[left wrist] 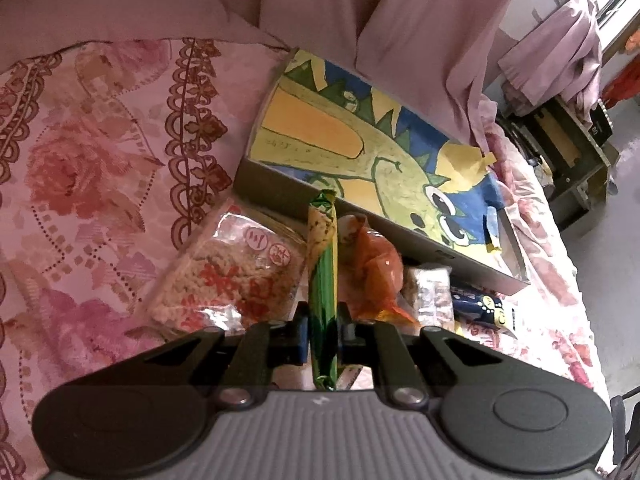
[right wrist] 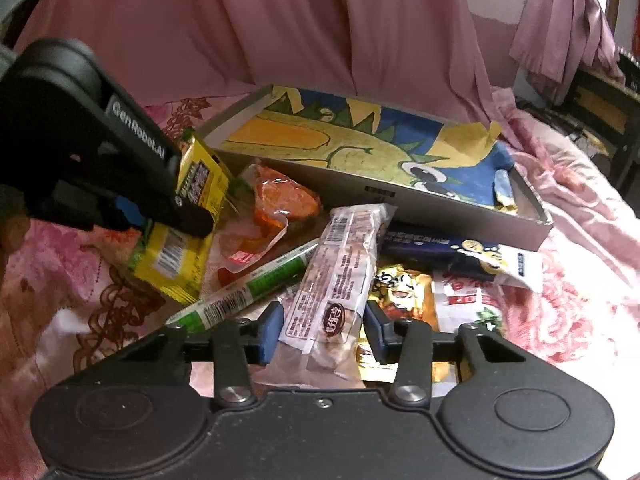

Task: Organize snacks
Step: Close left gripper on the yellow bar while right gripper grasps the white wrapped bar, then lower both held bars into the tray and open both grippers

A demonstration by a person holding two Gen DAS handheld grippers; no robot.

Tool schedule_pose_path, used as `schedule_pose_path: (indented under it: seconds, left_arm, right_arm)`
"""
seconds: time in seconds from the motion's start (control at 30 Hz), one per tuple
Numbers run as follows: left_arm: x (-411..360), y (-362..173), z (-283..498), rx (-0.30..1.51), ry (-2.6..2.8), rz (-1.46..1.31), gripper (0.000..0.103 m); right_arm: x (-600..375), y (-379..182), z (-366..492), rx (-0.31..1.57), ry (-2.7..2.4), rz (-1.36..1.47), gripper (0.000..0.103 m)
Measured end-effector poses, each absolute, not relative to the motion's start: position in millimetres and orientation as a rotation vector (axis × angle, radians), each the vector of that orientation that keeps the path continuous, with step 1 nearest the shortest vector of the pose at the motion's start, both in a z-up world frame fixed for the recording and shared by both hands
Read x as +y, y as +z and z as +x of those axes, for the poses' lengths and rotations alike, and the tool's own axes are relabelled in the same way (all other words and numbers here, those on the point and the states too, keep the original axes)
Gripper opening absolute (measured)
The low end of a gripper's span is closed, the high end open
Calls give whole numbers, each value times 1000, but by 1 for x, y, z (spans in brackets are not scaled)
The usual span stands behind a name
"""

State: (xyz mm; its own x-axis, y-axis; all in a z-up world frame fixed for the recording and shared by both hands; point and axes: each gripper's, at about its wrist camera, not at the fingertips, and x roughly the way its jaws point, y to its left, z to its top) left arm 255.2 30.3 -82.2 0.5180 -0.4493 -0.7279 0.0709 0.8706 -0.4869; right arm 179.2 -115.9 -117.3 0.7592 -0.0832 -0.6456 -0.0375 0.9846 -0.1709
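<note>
My left gripper (left wrist: 323, 336) is shut on a green and yellow snack packet (left wrist: 322, 264), held edge-on above the pile; the same packet (right wrist: 188, 216) shows flat in the right wrist view, pinched by the left gripper (right wrist: 160, 208). My right gripper (right wrist: 322, 332) is closed around a long clear snack bar packet (right wrist: 340, 276) that lies on the pile. A grey shallow box (right wrist: 400, 196) lined with a dinosaur painting (left wrist: 360, 148) stands behind the snacks.
On the flowered bedsheet (left wrist: 80, 184) lie a rice-cracker bag (left wrist: 228, 276), an orange pouch (right wrist: 280, 204), a green sausage stick (right wrist: 256, 288), a dark blue packet (right wrist: 452, 248) and a yellow packet (right wrist: 400, 288). Pink curtains (right wrist: 320, 20) hang behind.
</note>
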Motion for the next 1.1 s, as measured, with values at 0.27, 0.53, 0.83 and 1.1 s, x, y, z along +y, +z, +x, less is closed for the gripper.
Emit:
schedule_pose_path:
  seconds: [0.27, 0.53, 0.83, 1.1]
  left_arm:
    - [30, -67, 240, 947, -351, -434, 13]
    - [25, -48, 234, 836, -358, -386, 13]
    - [26, -28, 272, 677, -319, -399, 13]
    - [33, -37, 325, 631, -307, -517, 13]
  right_arm:
    - [-107, -111, 154, 634, -23, -359, 42]
    - [-98, -105, 138, 484, -52, -559, 41]
    - [-105, -73, 177, 362, 19, -531, 41]
    - [-115, -61, 245, 265, 75, -585, 41]
